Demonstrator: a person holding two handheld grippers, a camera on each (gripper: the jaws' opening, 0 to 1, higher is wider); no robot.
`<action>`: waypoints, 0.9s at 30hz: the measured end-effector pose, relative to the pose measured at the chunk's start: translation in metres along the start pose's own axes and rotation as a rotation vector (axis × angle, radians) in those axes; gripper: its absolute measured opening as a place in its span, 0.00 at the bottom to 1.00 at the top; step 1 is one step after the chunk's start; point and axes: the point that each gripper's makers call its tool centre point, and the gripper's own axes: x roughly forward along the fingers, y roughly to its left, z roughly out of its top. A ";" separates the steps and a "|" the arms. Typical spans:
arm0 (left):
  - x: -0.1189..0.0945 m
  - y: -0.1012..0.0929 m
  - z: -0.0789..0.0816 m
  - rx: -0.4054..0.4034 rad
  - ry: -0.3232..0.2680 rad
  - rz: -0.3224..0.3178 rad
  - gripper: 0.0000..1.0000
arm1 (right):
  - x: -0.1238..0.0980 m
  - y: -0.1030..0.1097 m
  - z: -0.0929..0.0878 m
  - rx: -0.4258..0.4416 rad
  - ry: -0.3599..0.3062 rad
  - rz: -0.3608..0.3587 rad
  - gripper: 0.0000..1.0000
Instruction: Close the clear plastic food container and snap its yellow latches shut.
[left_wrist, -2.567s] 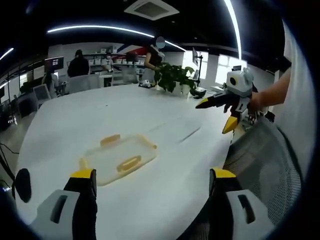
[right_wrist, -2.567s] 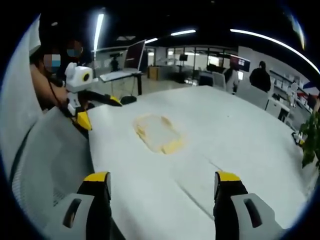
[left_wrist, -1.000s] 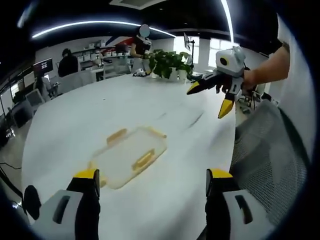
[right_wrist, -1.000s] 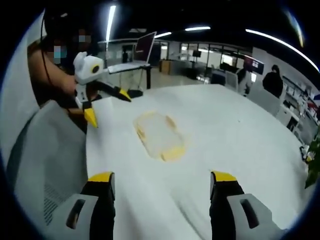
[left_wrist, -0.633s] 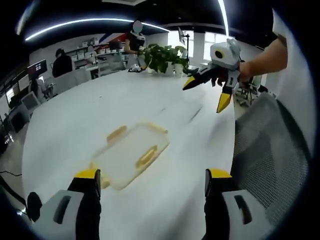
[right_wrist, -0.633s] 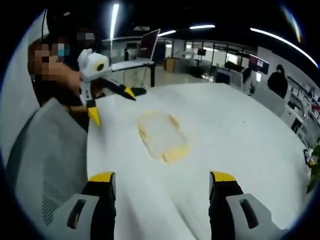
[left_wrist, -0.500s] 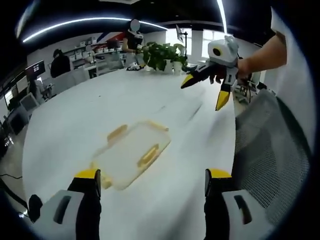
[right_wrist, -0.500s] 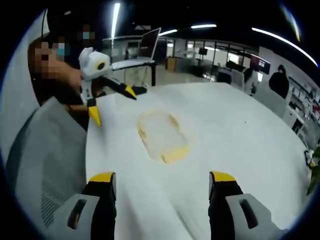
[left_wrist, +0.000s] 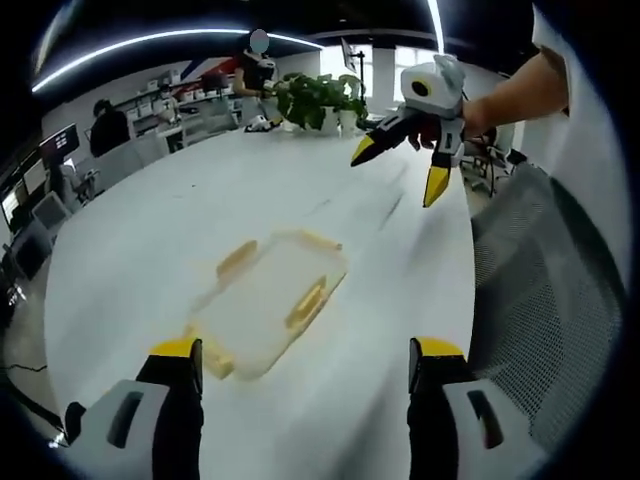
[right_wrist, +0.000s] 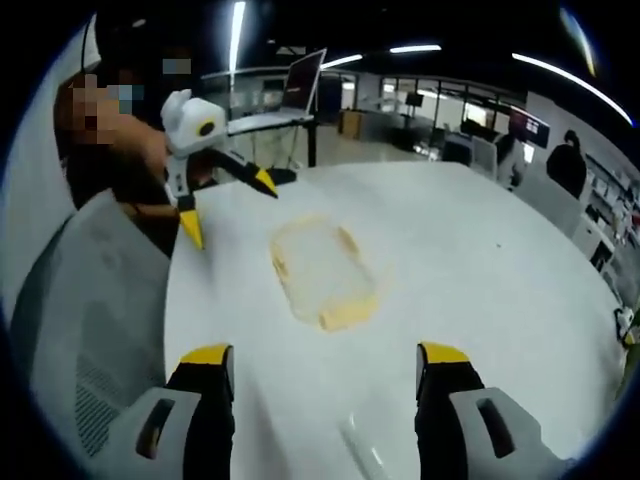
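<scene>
The clear plastic container (left_wrist: 265, 305) lies flat on the white table (left_wrist: 140, 220), with yellow latches (left_wrist: 307, 303) along its edges. My left gripper (left_wrist: 307, 352) hovers open just short of it, nothing between its jaws. My right gripper (left_wrist: 400, 172) hangs open in the air beyond the container, held by a hand. In the right gripper view the container (right_wrist: 320, 265) sits mid-table ahead of my open right gripper (right_wrist: 324, 355). The left gripper (right_wrist: 228, 208) stands open above the table's far left edge. Whether the latches are snapped is too small to tell.
A grey mesh chair back (left_wrist: 540, 290) stands against the table's edge, also seen as the chair (right_wrist: 80, 300). A potted plant (left_wrist: 315, 100) sits at the table's far end. Desks, a monitor (right_wrist: 305, 80) and people fill the office behind.
Both views have shifted slightly forward over the table, so the container looks a little larger. Each gripper stays open. The container itself has not moved.
</scene>
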 end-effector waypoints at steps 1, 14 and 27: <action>0.000 0.001 0.000 0.001 0.002 -0.001 0.85 | 0.001 -0.001 0.000 -0.001 0.001 0.002 0.73; 0.004 0.016 -0.003 0.032 0.038 -0.016 0.84 | 0.013 -0.009 0.008 -0.059 0.023 0.041 0.72; 0.009 0.028 -0.010 0.065 0.083 -0.031 0.83 | 0.027 -0.013 0.010 -0.088 0.039 0.082 0.72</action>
